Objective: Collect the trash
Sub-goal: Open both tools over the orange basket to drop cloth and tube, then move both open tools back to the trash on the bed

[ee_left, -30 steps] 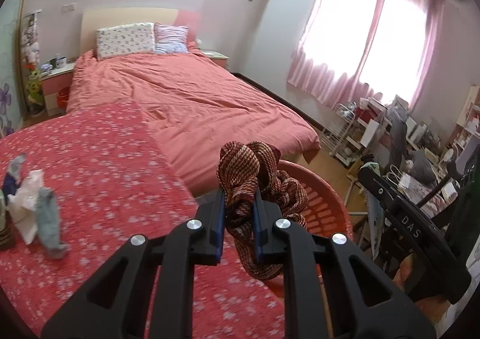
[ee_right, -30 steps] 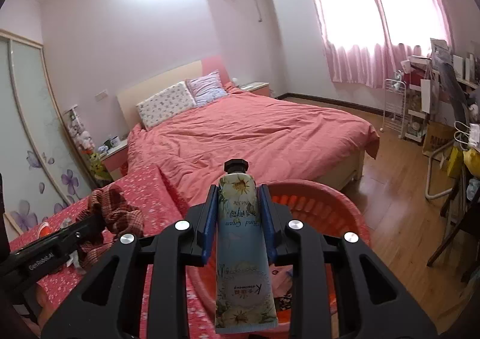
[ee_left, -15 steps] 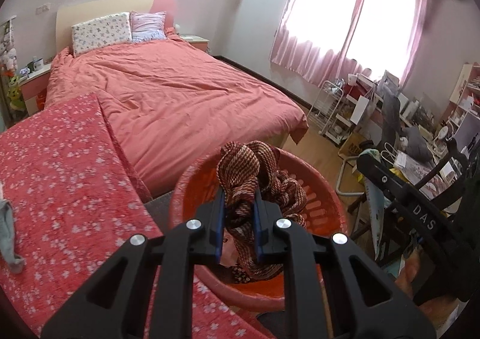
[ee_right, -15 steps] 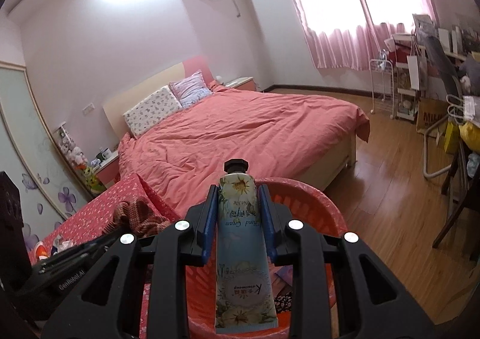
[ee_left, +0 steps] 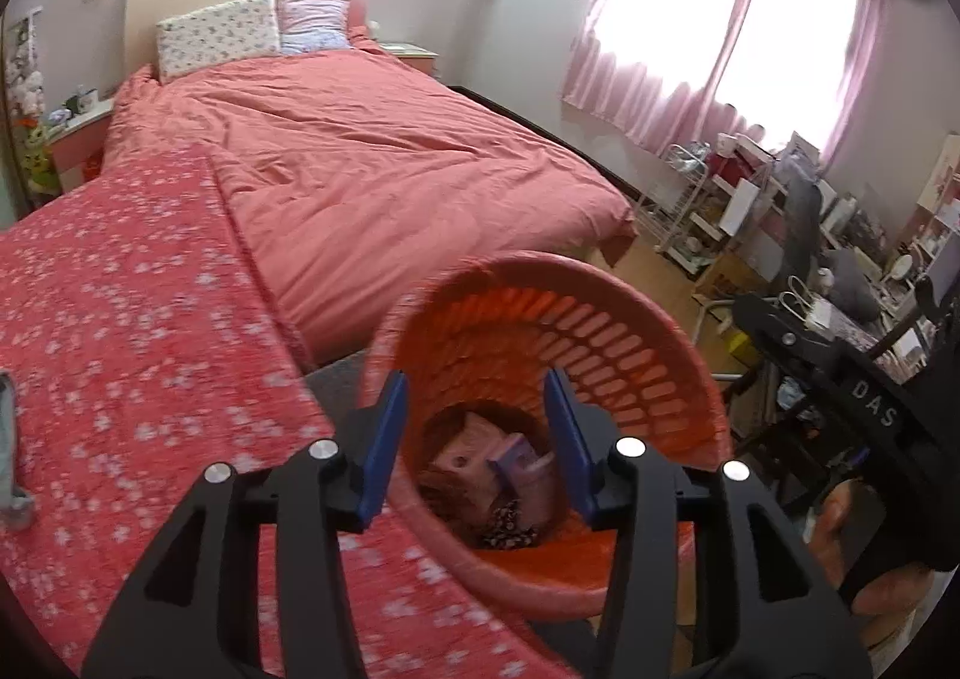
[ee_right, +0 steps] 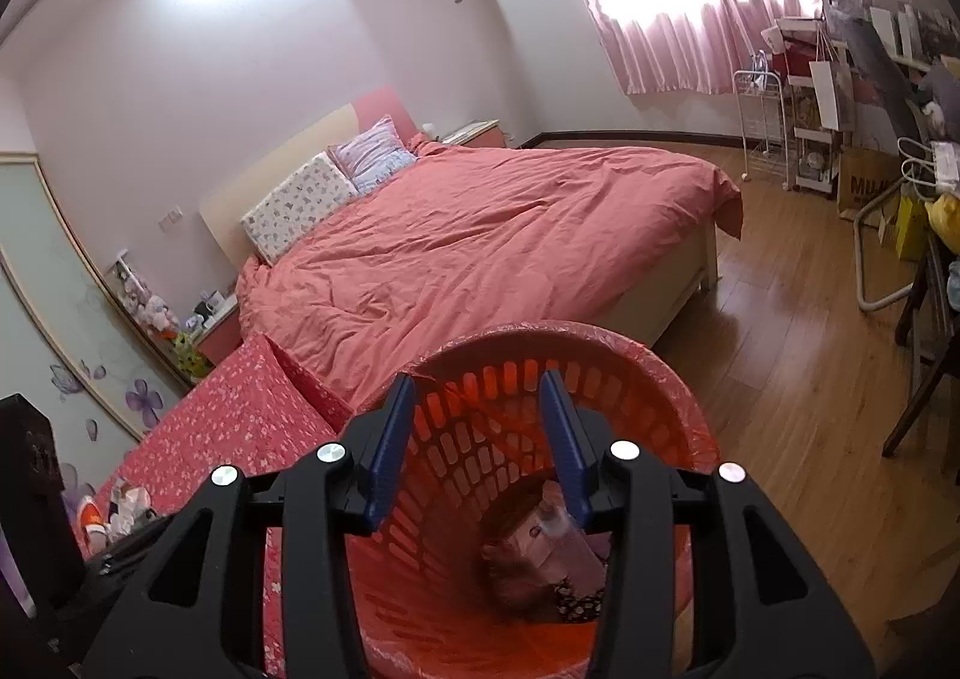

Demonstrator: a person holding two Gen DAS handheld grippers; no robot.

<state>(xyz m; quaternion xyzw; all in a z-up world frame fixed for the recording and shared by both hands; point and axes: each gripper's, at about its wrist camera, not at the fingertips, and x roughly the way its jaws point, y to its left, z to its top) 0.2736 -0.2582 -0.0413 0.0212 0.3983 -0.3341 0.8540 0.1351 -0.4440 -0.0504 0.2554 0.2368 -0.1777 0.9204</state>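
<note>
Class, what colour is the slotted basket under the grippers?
Orange-red; the basket shows best in the right wrist view.

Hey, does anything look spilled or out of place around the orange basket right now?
Nothing looks spilled. The orange basket stands upright beside the flowered tablecloth, with the trash down at its bottom. A few scraps still lie on the cloth, not yet collected.
</note>
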